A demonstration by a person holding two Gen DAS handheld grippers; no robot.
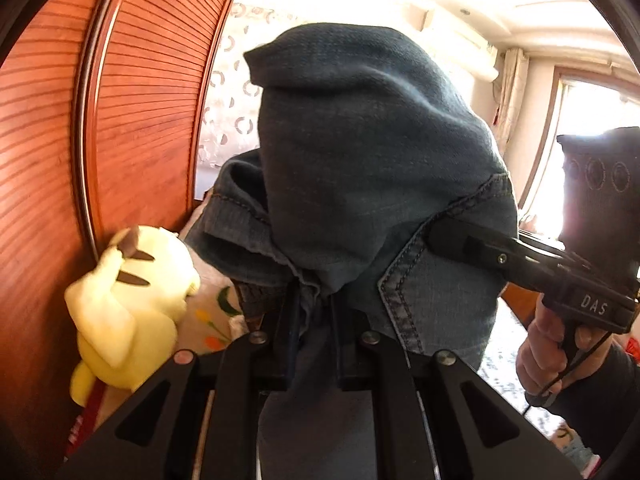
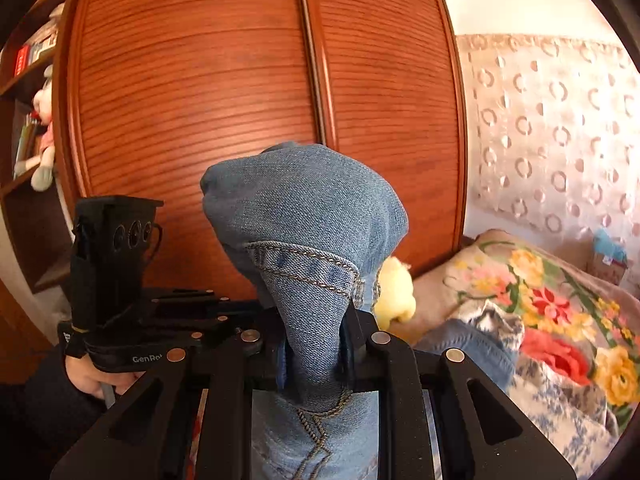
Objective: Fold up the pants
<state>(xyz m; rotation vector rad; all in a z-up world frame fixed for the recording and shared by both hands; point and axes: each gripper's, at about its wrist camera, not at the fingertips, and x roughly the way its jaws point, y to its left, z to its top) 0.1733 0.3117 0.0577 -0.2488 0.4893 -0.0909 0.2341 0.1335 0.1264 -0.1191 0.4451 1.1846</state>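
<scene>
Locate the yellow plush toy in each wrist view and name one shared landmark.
Left wrist: yellow plush toy lies lower left, against the wooden wardrobe.
Right wrist: a small part shows right of centre, behind the jeans.
Shared landmark: the slatted wardrobe doors.

Your left wrist cam looks along its own fingers, right up against the bunched jeans (image 1: 360, 152), which fill the middle of the frame. It faces the wooden wardrobe (image 1: 132, 120), seen at a slant on its left, with a bright window off to the right. Your right wrist cam faces that wardrobe (image 2: 240, 92) nearly square-on, jeans (image 2: 304, 216) again close in front. Shared: wardrobe, jeans, yellow plush toy (image 1: 128, 304) at the wardrobe's foot, circle-pattern curtain (image 2: 552, 132). Each cam catches the other gripper beside it.
</scene>
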